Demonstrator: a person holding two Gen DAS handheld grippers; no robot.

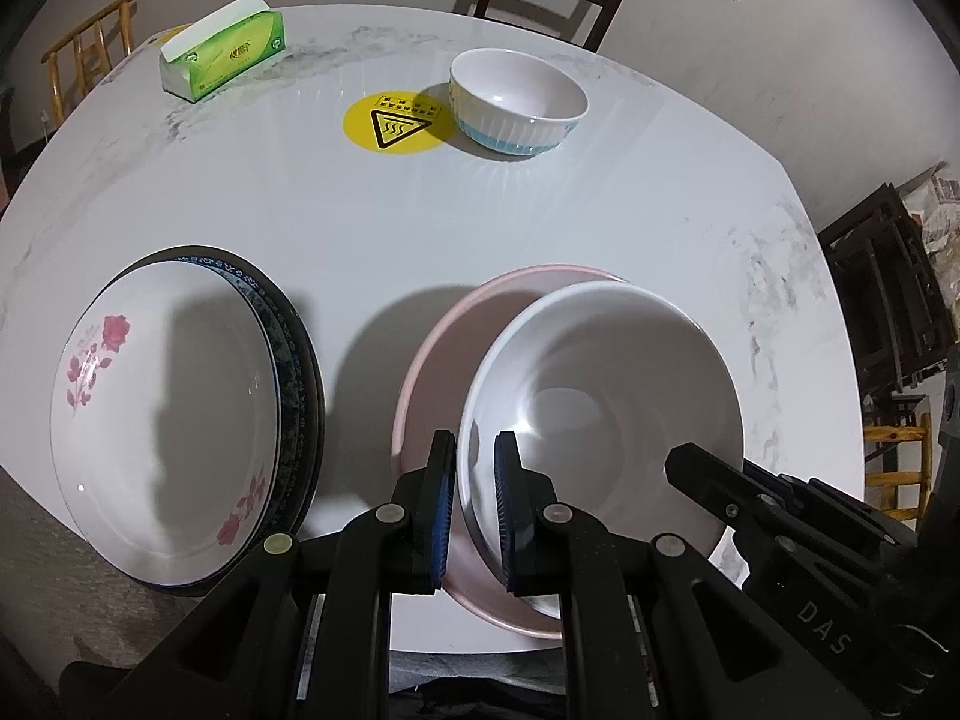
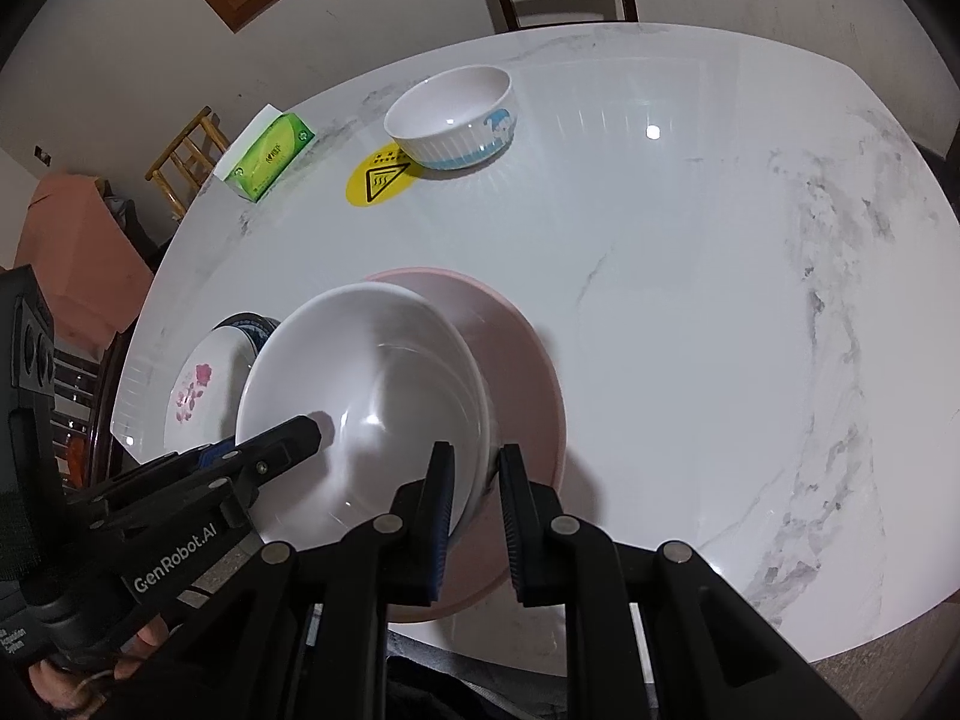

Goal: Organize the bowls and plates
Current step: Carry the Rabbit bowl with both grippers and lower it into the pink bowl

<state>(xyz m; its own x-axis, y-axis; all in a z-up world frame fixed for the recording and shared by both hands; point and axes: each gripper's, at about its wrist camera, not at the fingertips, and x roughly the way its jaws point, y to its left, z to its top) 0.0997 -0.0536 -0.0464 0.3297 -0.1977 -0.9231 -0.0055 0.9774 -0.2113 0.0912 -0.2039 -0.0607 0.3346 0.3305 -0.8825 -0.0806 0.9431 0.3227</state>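
L gripper (image 1: 474,504): fingers astride near-left rim of white bowl (image 1: 600,414), one pad inside, one outside; looks clamped on the rim.
R gripper (image 2: 477,516): same on bowl's right rim, wall pinched btwn pads.
Why two grips: prob. to keep the wide bowl level while it's carried or set down.
White bowl: sits in/over pink plate (image 1: 432,360), near table (image 1: 480,228) front edge; whether resting or just above, can't tell.
Plate stack: rose plate (image 1: 162,420) atop blue-patterned plate (image 1: 294,360), left of pink plate; sorting by type, I'd guess.
Ribbed bowl (image 1: 519,105): far side, alone, likely next.
Writing: "GenRobot.AI" on L gripper body, "DAS" on R; yellow sticker (image 1: 393,123) w/ heat-warning triangle, text too small; green tissue box (image 1: 222,57) logo unreadable.
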